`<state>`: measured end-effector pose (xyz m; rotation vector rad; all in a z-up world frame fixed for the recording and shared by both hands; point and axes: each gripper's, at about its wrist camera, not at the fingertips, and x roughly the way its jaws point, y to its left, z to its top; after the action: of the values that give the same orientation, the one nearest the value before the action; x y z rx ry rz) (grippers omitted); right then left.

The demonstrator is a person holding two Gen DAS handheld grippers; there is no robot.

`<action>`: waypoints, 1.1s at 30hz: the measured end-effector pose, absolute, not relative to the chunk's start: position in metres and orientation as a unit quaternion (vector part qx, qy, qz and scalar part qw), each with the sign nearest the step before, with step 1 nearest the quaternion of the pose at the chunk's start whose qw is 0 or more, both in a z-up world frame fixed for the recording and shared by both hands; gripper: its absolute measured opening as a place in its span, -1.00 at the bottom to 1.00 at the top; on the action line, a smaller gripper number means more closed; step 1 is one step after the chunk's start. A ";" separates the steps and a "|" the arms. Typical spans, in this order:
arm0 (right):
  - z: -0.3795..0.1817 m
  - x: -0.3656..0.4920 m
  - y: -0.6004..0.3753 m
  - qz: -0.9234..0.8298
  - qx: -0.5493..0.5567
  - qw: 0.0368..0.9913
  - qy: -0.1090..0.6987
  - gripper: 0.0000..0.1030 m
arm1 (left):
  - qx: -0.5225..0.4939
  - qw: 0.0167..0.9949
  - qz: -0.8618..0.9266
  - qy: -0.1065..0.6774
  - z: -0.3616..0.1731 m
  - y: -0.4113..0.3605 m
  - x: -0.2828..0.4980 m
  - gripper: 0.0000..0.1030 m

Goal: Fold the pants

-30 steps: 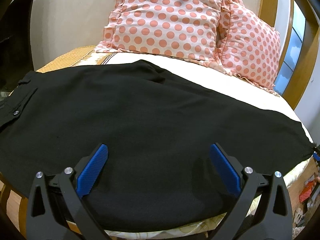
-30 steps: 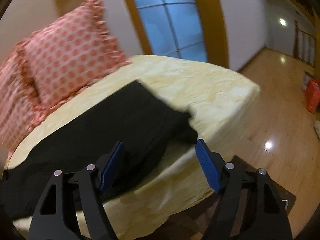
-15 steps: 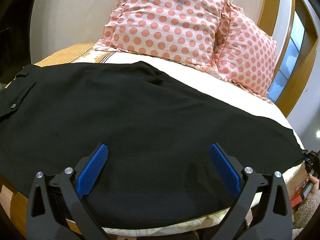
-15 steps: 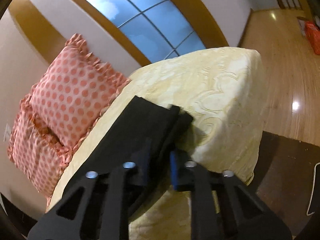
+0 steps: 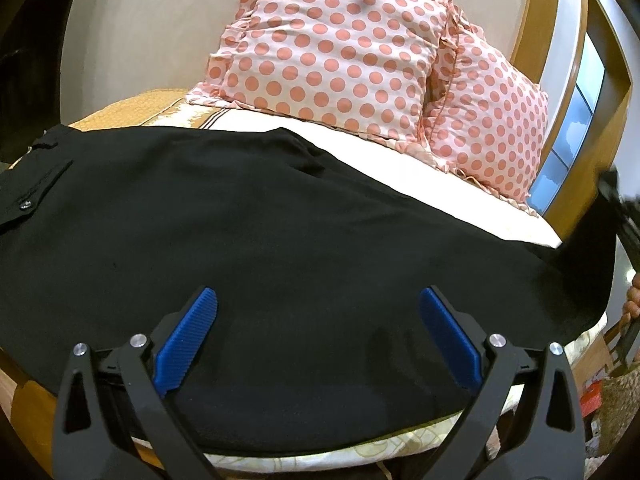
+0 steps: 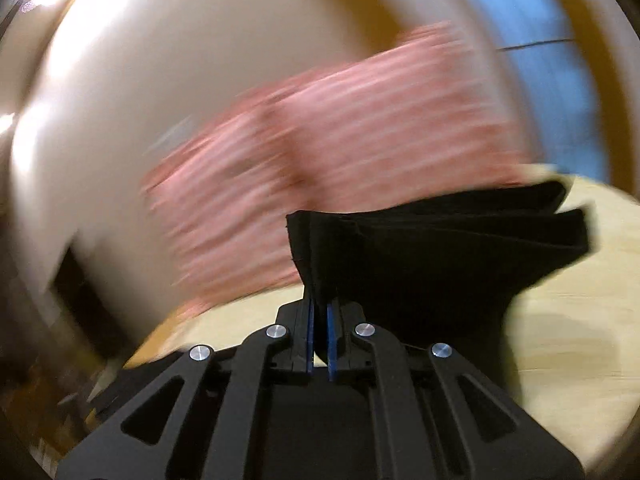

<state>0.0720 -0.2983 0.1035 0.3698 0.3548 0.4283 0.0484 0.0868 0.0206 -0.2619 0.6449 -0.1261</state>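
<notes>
1. This is a bedroom in a home: a bed [image 5: 400, 152] with a pale cream cover fills the middle of the left wrist view.
2. Two pink polka-dot pillows [image 5: 332, 48] with frilled edges lean against a plain beige wall [image 5: 152, 28] at the top of the frame.
3. A window [image 5: 576, 128] in a curved wooden frame runs down the right edge.
4. Black pants [image 5: 280, 232] lie spread over the bed.

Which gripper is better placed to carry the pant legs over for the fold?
The right gripper: it is shut on the hem of the black pants. The left gripper hangs open above the fabric, holding nothing.
</notes>
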 end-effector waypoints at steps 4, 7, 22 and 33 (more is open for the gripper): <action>0.045 0.093 -0.161 0.327 0.053 0.892 0.308 -0.91 | -0.143 0.934 -0.066 0.321 0.023 0.090 0.046 0.96; 0.005 0.098 -0.132 0.329 0.030 0.869 0.367 -0.91 | -0.147 0.931 -0.079 0.325 0.027 0.094 0.036 0.96; 0.022 0.082 -0.091 0.330 -0.010 0.894 0.302 -0.91 | -0.188 0.929 -0.057 0.314 0.026 0.124 0.021 0.96; -0.007 0.040 -0.061 0.356 -0.163 0.875 0.286 -0.42 | -0.219 0.924 -0.068 0.307 0.034 0.132 0.015 0.96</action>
<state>0.0395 -0.0605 -0.0073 -0.3393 0.5966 0.7425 0.0147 0.1324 0.0335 -0.4493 0.6309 -0.1390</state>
